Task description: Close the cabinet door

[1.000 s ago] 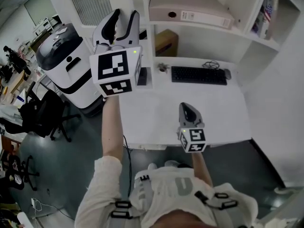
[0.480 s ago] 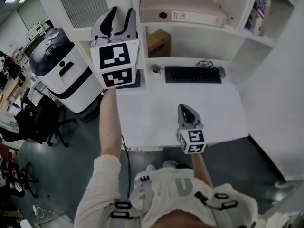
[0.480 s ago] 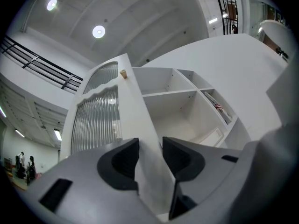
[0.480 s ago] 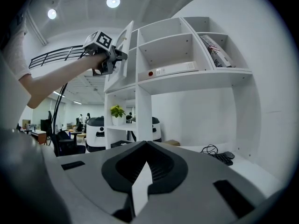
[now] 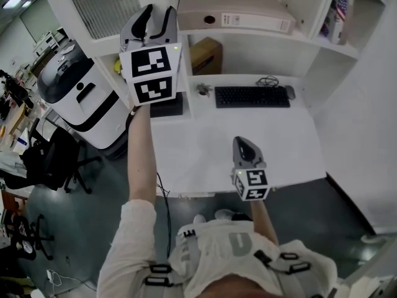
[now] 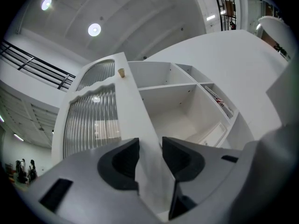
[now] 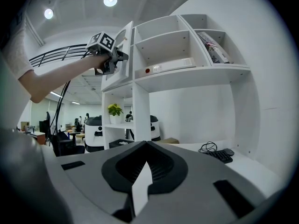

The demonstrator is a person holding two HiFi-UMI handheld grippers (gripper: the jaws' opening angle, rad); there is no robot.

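Now, my left gripper (image 6: pixel 149 158) has its jaws clamped on the cabinet door (image 6: pixel 132 104) edge.
Door stands open left of the shelf unit (image 7: pixel 140 107); my right gripper (image 5: pixel 246 145) jaws are closed, empty; binder (image 5: pixel 239 12) label unreadable.

Right hand-held gripper (image 7: pixel 141 169), jaws together, faces white shelving (image 7: pixel 187 80)

Open-plan office, some robotics lab in it. White desk surface (image 5: pixel 248 148) with keyboard (image 5: pixel 252 97) and mouse (image 5: pixel 289 92). Shelving above holds a file box (image 5: pixel 232 14) and books (image 5: pixel 343 11). Black office chair (image 5: pixel 53 157) on the floor, white wheeled robot unit (image 5: pixel 74 92) beside it. Potted plant (image 7: pixel 114 109), round ceiling lights (image 7: pixel 110 0), people at far desks.
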